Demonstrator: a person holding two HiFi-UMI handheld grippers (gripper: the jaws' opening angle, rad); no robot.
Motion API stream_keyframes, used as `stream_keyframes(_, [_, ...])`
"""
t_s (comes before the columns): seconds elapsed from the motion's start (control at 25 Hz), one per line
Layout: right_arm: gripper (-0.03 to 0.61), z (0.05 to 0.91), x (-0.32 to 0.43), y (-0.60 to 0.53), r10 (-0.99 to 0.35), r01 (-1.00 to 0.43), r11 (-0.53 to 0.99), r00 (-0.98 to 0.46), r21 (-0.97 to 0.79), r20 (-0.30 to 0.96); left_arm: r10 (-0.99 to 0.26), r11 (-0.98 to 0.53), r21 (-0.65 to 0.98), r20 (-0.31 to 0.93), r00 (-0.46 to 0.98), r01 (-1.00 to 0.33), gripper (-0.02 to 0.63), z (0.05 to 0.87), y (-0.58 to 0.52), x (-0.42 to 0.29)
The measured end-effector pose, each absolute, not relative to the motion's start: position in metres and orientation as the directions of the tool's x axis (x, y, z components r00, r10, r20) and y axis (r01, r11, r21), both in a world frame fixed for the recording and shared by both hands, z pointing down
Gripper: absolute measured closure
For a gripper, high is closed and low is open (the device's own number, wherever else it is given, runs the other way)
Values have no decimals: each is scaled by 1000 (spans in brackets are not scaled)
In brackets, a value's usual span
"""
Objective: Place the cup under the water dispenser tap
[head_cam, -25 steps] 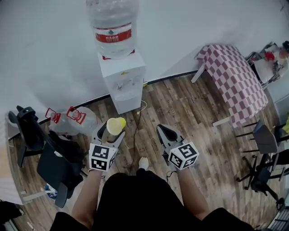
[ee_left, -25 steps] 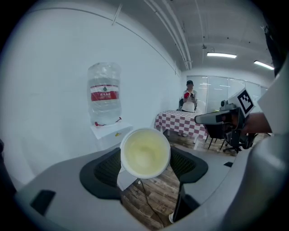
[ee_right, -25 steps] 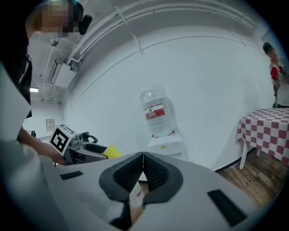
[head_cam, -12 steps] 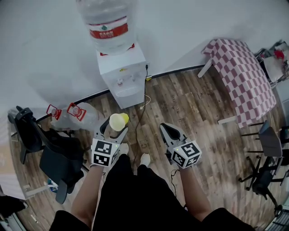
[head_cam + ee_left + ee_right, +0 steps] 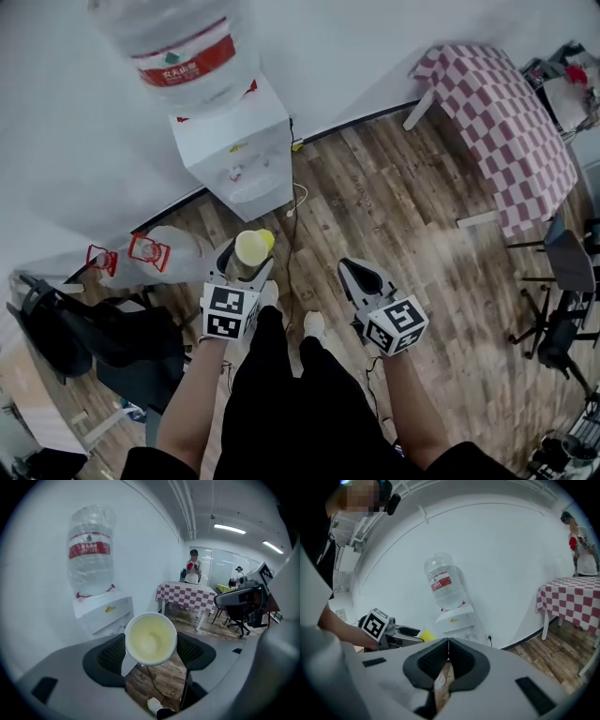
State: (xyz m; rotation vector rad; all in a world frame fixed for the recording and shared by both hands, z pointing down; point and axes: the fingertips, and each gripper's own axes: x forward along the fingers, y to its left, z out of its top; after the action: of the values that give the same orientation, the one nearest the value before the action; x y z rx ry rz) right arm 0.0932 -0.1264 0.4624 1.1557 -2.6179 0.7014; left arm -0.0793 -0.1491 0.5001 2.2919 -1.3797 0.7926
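Observation:
My left gripper is shut on a yellow paper cup, whose open mouth faces the camera in the left gripper view. The white water dispenser stands against the wall ahead, with a big clear bottle on top. Its taps and drip tray are some way in front of the cup. My right gripper is shut and empty, held beside the left one at about the same height. The cup and the dispenser also show in the right gripper view.
Two spare water jugs lie on the wood floor left of the dispenser. A black office chair is at the left. A checked-cloth table stands at the right, with more chairs beyond. A cable runs along the floor.
I have stepped closer to the dispenser, which now sits further left and larger in the head view. Both grippers keep their hold and spacing; the cup stays in the left one.

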Motion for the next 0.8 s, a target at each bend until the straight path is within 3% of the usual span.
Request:
stream_keyframes(0.36, [558, 540, 56, -182, -654, -779, 525, -627, -342, 424, -612, -509, 40, 686, 394, -860, 265, 607, -240, -88])
stream_keyframes(0.8, [557, 601, 27, -264, -696, -806, 525, -592, -275, 407, -566, -560, 34, 714, 413, -828, 265, 706, -321, -93])
